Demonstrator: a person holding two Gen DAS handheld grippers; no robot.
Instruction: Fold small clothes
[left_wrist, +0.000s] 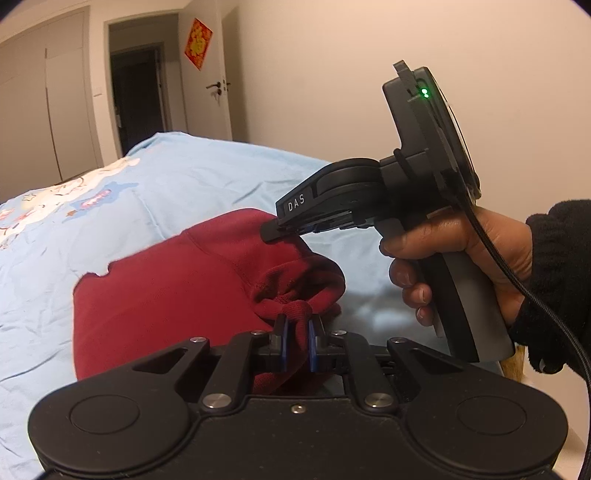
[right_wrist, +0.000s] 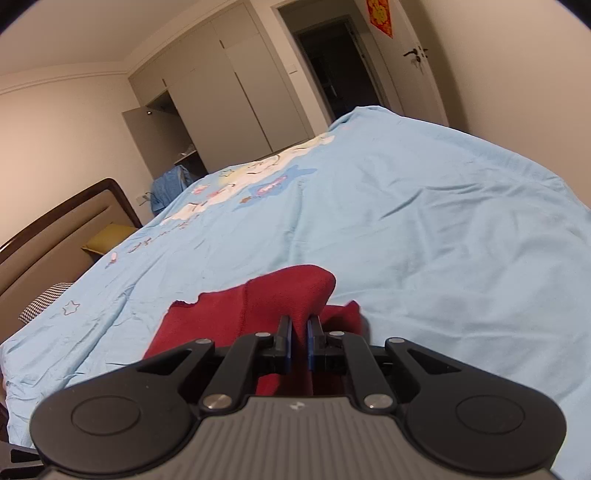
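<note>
Pinching a bunched edge of the dark red garment (left_wrist: 166, 288), the left gripper (left_wrist: 297, 325) has its jaws clamped on the cloth. The right gripper (right_wrist: 299, 328) also grips this garment, just beside. Behind, it lies on the light blue bedsheet (right_wrist: 424, 221).

Soft cloth, hard plastic

Dark red garment (left_wrist: 166, 288): matt knit cloth; bed cover (right_wrist: 406, 221): smooth creased cotton; left tool (left_wrist: 297, 332): matt black plastic.

Right gripper (right_wrist: 299, 326) pinching the red garment (right_wrist: 236, 317)

Jaws clamped tight on a raised fold of it, rest spread over the light blue bedsheet (right_wrist: 424, 229). Wardrobe (right_wrist: 236, 96) and a dark doorway (right_wrist: 332, 66) behind.
</note>
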